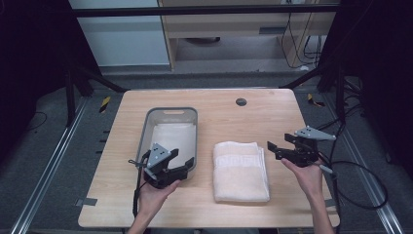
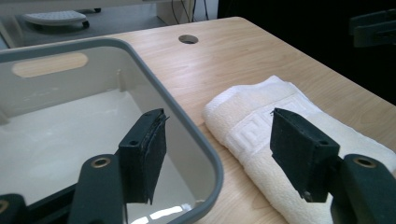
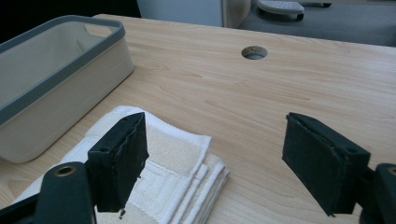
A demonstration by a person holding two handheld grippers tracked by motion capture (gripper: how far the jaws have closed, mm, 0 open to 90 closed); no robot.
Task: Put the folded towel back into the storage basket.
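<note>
While both grippers hover with jaws spread and empty, the folded towel (image 1: 240,170) waits on the table between them.

It looks like the approach before a pick-up: the left gripper (image 1: 187,165) hangs over the bin's (image 1: 171,112) near right corner, the right gripper (image 1: 272,149) just beside the towel's far right edge. The next move likely calls for lowering onto the towel's edges and closing. Count: one towel, one bin, two grippers, one table hole (image 1: 241,102).
</note>
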